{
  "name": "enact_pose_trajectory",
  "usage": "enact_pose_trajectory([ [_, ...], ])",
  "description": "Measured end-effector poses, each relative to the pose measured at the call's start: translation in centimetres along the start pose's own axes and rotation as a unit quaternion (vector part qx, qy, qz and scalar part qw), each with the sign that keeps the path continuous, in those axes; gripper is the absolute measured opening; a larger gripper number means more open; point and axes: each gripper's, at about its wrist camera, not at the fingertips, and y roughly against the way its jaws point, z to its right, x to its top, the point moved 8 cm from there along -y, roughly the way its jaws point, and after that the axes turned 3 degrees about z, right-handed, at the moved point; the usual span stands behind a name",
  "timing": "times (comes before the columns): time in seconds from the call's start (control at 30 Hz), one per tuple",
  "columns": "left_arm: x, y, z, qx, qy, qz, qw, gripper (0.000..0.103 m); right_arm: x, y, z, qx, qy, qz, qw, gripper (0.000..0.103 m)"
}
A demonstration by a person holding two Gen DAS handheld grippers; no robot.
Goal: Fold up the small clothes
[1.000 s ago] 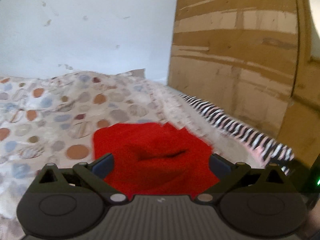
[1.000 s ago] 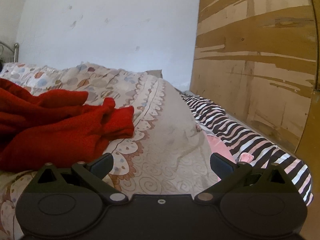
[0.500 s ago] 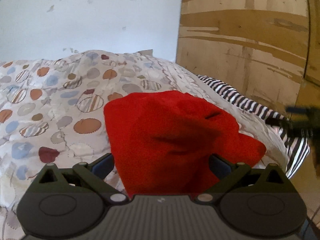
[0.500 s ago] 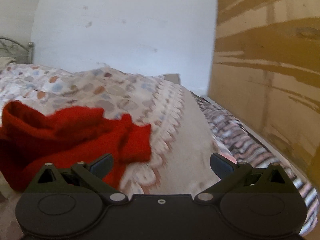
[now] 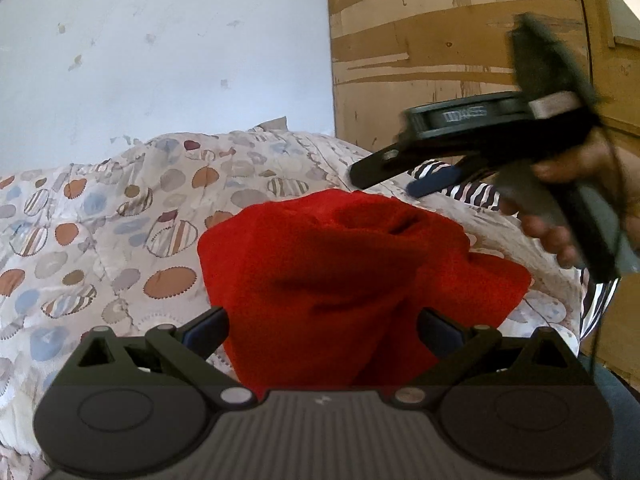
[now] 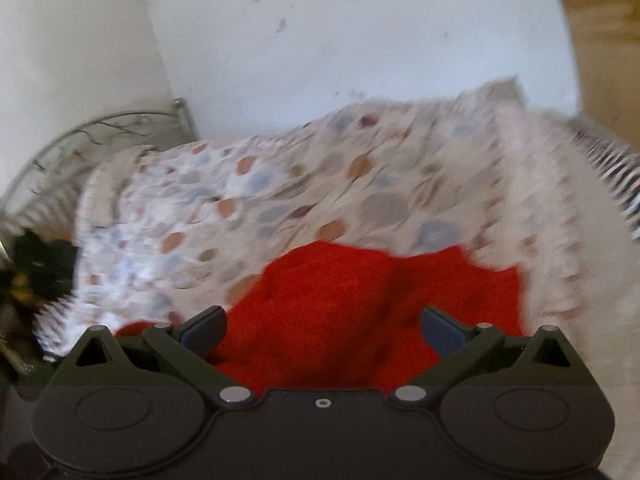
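a big bed cover with round coloured spots (image 5: 120, 216) fills most of both views. on it lies the small red fuzzy cloth (image 5: 344, 276), all bunched up with humps and creases. i think the folding has hardly begun, and the cloth needs to be laid flat first. the left gripper (image 5: 322, 326) sits at the near edge of the red cloth, fingers spread wide, holding nothing. the right gripper (image 6: 322, 326) is over the red cloth too, also spread wide and empty.
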Motion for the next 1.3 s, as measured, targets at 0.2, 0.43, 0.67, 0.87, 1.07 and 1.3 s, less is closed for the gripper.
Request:
enact_pose_trajectory([
  [0.2,0.1,-0.2,-0.2,-0.007,0.007,0.005,0.9999,0.096,-0.8,-3.0,1.9,-0.003,-0.077,-0.036,0.996,0.102],
  [0.43,0.1,-0.3,-0.1,-0.004,0.004,0.01,0.9999,0.072,-2.1,-3.9,3.2,-0.01,-0.102,-0.017,0.995,0.084],
  [0.67,0.5,-0.5,0.4,-0.004,-0.013,0.007,0.9999,0.047,-1.1,-3.4,3.0,-0.004,-0.102,0.009,0.995,0.036],
  [0.87,1.6,-0.7,1.5,-0.011,-0.022,0.006,0.9997,0.034,-0.1,-1.7,2.6,0.008,-0.094,0.04,0.995,0.027],
  [1.07,3.0,-1.1,4.0,-0.03,-0.044,0.011,0.9985,0.029,1.1,1.3,3.2,0.01,-0.08,0.07,0.994,0.025],
  [1.3,4.2,-2.1,7.7,-0.071,-0.055,0.018,0.9958,0.029,1.8,4.7,5.8,-0.016,-0.08,0.1,0.992,0.025],
])
